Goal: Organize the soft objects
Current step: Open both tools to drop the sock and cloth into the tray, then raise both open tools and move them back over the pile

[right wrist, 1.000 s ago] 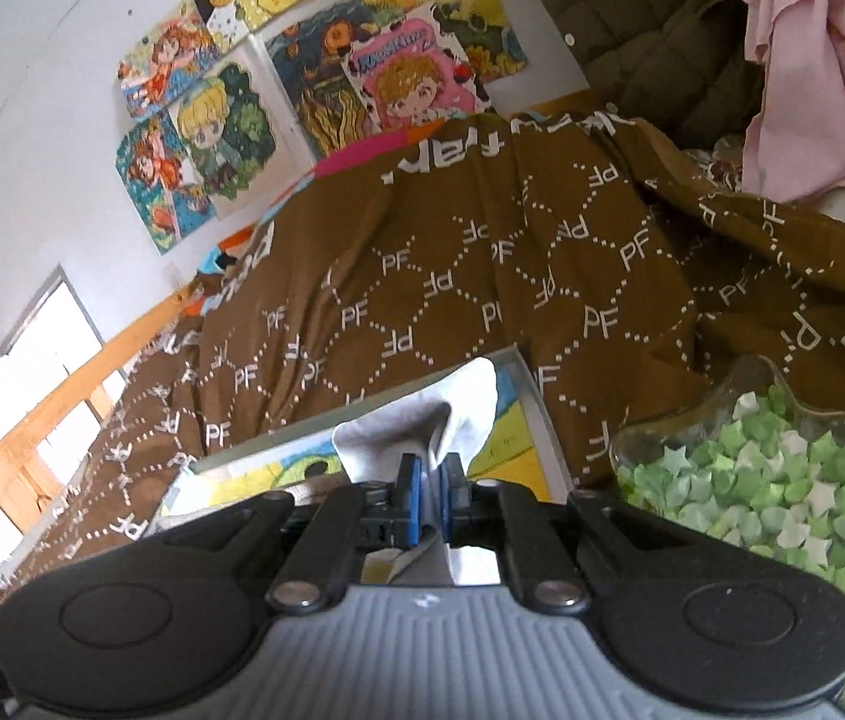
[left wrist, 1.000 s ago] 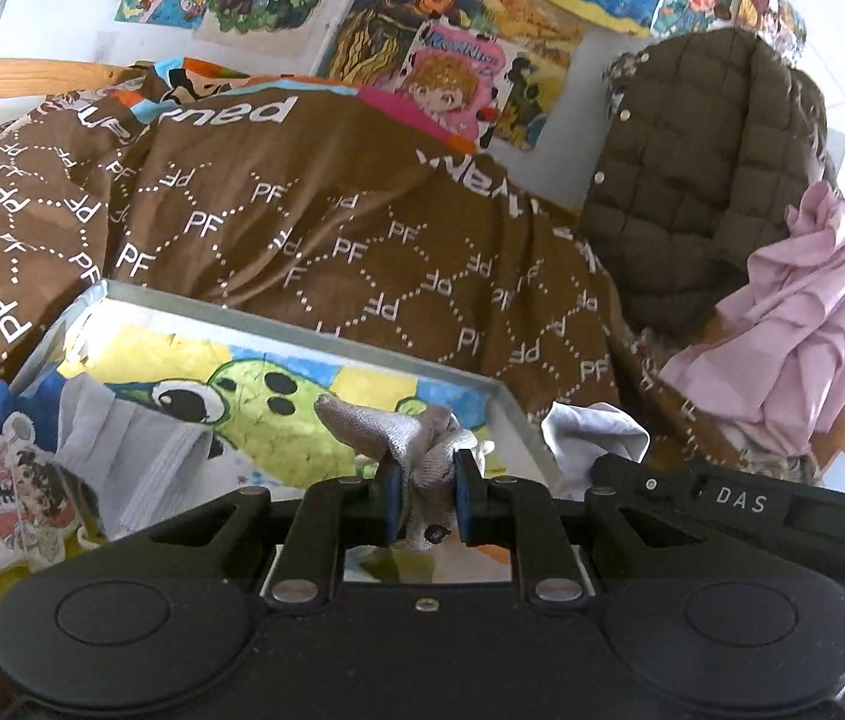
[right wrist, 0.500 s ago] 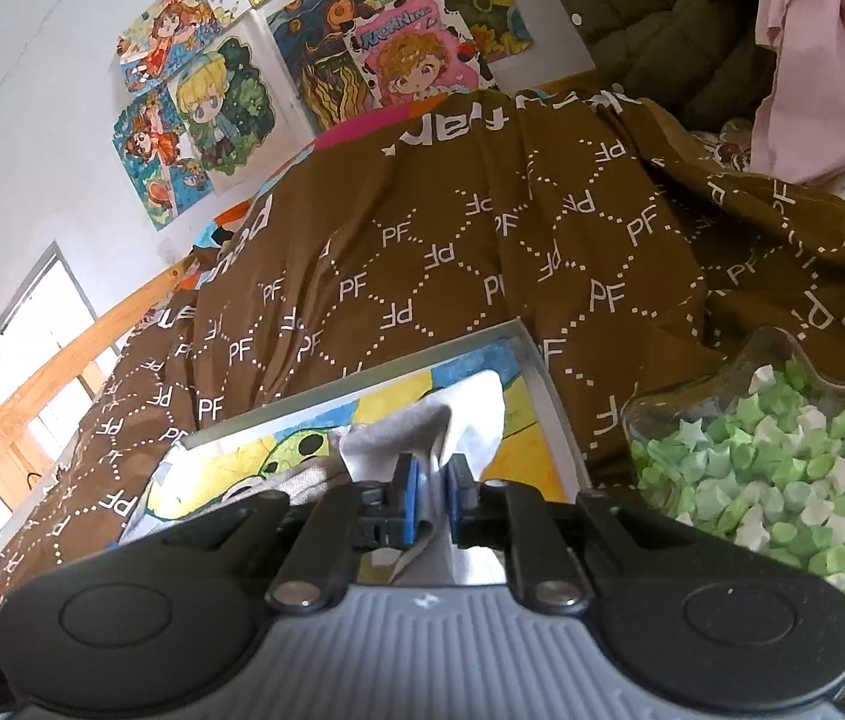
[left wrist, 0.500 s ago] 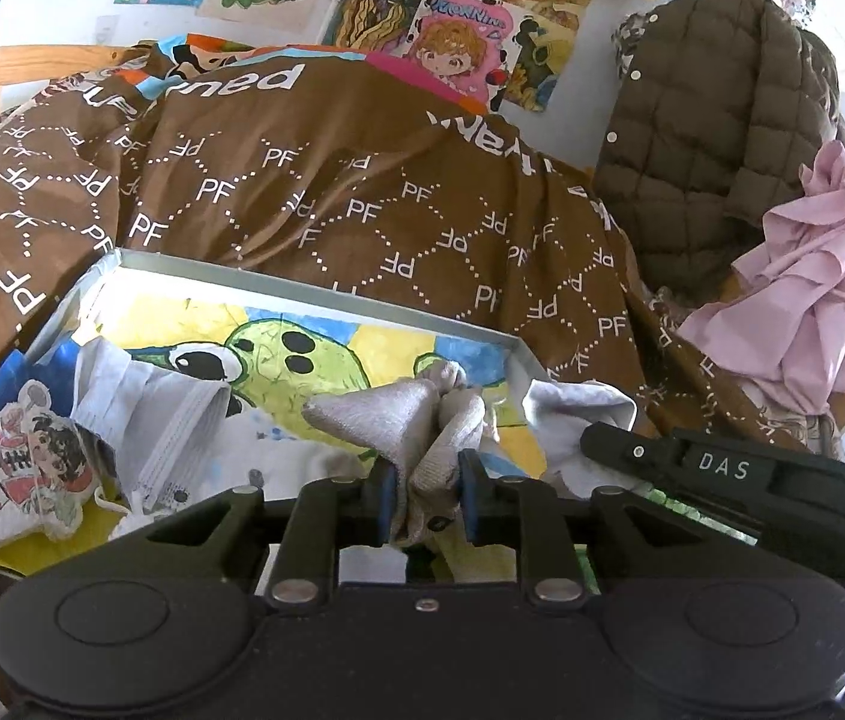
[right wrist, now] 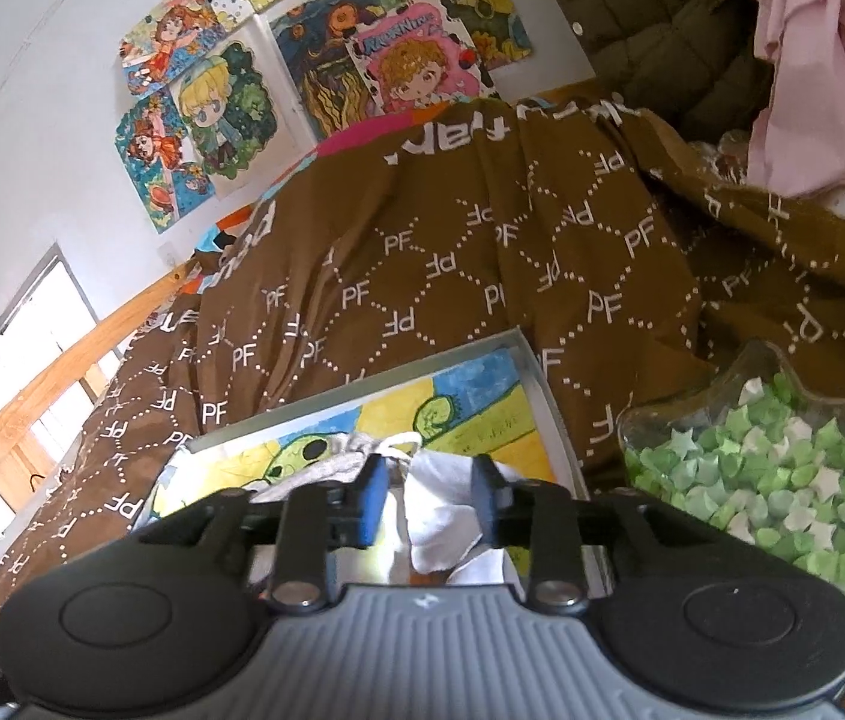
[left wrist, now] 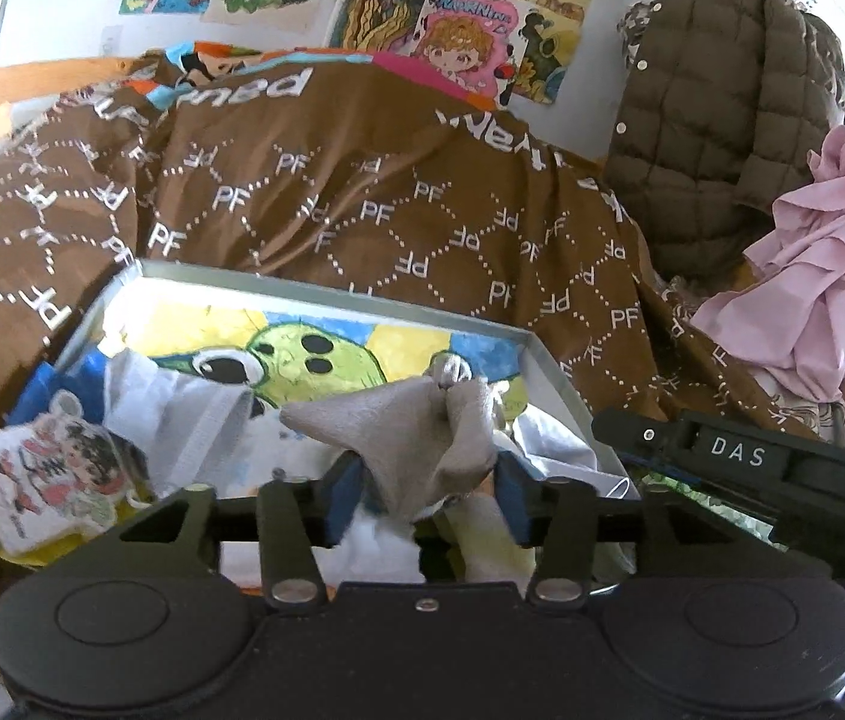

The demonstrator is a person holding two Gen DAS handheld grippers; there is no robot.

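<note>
A grey sock (left wrist: 410, 432) stands bunched between the blue pads of my left gripper (left wrist: 427, 495). Its jaws are opening and the pads no longer squeeze it. The sock rests over a shallow grey box (left wrist: 332, 294) lined with a green cartoon drawing. In the right wrist view a white sock (right wrist: 440, 516) lies between the pads of my right gripper (right wrist: 430, 498). Those jaws are opening too, with a gap showing beside the left pad (right wrist: 374, 504). The white sock sags into the same box (right wrist: 362, 387). The right gripper's body (left wrist: 734, 462) shows at the box's right corner.
A white cloth (left wrist: 182, 420) and a cartoon-printed pouch (left wrist: 44, 480) lie at the box's left end. A glass star bowl of green paper stars (right wrist: 770, 468) stands right of the box. Behind are a brown quilt (left wrist: 362, 198), an olive padded jacket (left wrist: 722, 120) and pink fabric (left wrist: 830, 276).
Both pairs of jaws have spread from a tight pinch. The grey sock and the white sock have slackened and sunk toward the box. The left view has tipped slightly downward.
</note>
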